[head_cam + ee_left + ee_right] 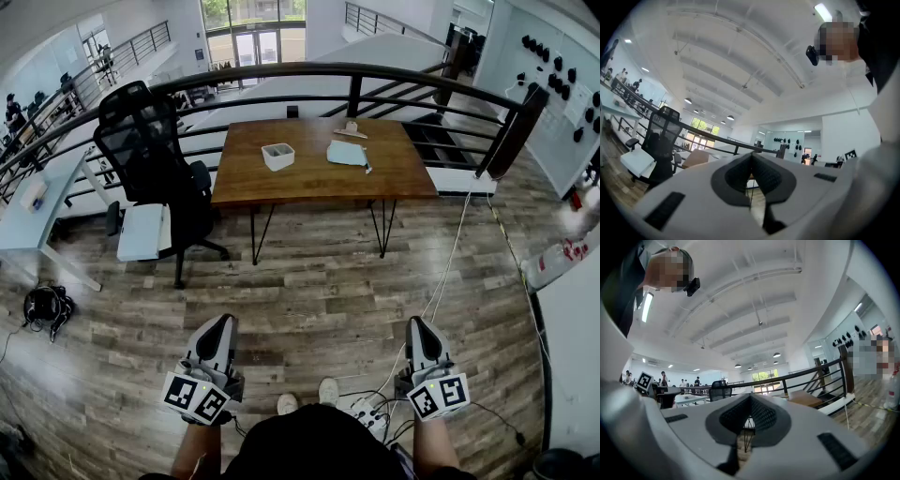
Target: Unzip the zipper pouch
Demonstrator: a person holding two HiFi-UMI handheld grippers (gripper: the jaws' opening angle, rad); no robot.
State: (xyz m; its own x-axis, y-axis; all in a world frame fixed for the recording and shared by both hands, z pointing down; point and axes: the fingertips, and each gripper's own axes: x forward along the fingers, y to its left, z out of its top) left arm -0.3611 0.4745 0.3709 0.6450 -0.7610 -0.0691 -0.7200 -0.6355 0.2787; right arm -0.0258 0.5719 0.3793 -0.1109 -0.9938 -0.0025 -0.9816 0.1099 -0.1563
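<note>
One pale blue zipper pouch (pixel 347 153) is seen lying flat on the right half of a wooden table (pixel 309 183), far across the room. A small white box (pixel 277 156) is set to its left, apart from it, and a small tan object (pixel 351 129) is placed just beyond it. A black office chair (pixel 150 159) is stood left of the table, with a dark railing (pixel 356 77) behind. The left gripper (pixel 223 324) and right gripper (pixel 418 325) are held level over the near floor (pixel 319 281), well apart from the table. Both pairs of jaws are pressed together, with nothing between them.
</note>
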